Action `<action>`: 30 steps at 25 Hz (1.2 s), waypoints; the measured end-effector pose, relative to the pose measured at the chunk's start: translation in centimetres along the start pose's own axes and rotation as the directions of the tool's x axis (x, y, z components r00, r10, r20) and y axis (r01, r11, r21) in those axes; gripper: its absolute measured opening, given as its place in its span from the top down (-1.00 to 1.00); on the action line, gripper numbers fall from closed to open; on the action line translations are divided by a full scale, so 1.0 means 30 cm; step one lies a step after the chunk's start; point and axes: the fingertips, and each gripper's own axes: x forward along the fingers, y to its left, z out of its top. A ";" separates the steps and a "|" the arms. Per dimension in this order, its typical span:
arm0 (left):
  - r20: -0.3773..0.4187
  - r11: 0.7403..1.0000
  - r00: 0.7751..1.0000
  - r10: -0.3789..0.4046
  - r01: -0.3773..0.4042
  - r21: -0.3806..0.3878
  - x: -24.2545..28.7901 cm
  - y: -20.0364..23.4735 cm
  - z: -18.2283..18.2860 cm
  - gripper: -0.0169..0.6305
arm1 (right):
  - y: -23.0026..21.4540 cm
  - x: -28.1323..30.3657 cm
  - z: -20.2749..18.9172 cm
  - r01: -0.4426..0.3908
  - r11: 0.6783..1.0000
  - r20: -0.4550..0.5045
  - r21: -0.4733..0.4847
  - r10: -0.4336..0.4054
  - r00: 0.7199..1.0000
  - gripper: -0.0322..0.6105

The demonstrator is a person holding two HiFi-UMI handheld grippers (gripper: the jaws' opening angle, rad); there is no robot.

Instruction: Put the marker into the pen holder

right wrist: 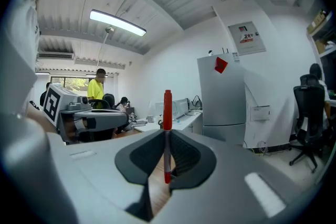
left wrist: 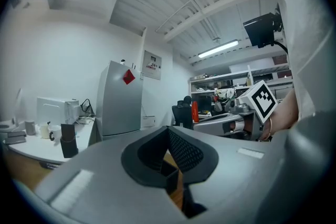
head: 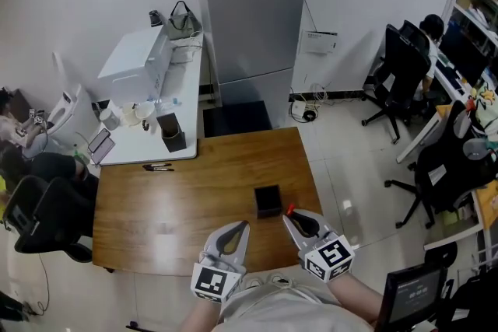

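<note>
Marker [right wrist: 167,110]: red, held upright between the pads of the right tongs, not yet in the pen holder [head: 268,200].

Left of the holder, nearer the person: left tongs [head: 243,226], tips closed together, nothing between them.

Holder: black, square, open-topped, stands on the wooden surface [head: 156,198].

Just right of the holder, on its near side: right tongs [head: 289,218], clamped narrowly on the marker's barrel. The red end shows above the tips, close to the holder's near-right corner.

Handling, judged: light, stiff, smooth plastic barrel, liable to pivot or slide in the pads. Best held mid-barrel, as it looks now, leaving an end free to enter the opening.
</note>
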 end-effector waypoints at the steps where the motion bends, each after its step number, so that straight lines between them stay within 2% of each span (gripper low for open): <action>1: 0.000 1.000 1.000 0.004 -0.004 0.001 0.006 0.006 -0.005 0.90 | -0.011 0.021 -0.003 -0.002 1.000 -0.004 -0.002 0.002 1.000 0.79; 5: -0.009 0.999 1.000 0.027 -0.027 -0.023 0.024 0.023 0.004 0.90 | -0.062 0.121 -0.019 -0.022 0.999 -0.015 -0.042 0.022 1.000 0.79; 8: 0.001 0.999 1.000 0.031 -0.031 -0.011 0.031 0.031 0.002 0.90 | -0.107 0.200 -0.042 -0.041 0.997 -0.011 -0.072 0.040 0.999 0.79; 14: 0.008 0.999 0.999 0.042 -0.041 -0.010 0.036 0.048 0.013 0.90 | -0.160 0.315 -0.115 -0.040 0.998 -0.042 -0.046 0.038 0.998 0.79; 23: -0.014 0.999 0.999 0.048 -0.048 0.004 0.050 0.060 -0.014 0.90 | -0.194 0.323 -0.311 0.029 0.999 -0.123 -0.034 -0.033 0.992 0.79; 26: -0.018 0.999 0.999 0.045 -0.045 0.002 0.049 0.057 -0.017 0.90 | -0.195 0.332 -0.340 0.020 0.999 -0.135 -0.050 -0.026 0.991 0.79; 30: -0.028 0.999 0.999 0.046 -0.046 0.008 0.046 0.060 -0.030 0.90 | -0.204 0.342 -0.343 0.020 0.999 -0.134 -0.025 -0.023 0.991 0.79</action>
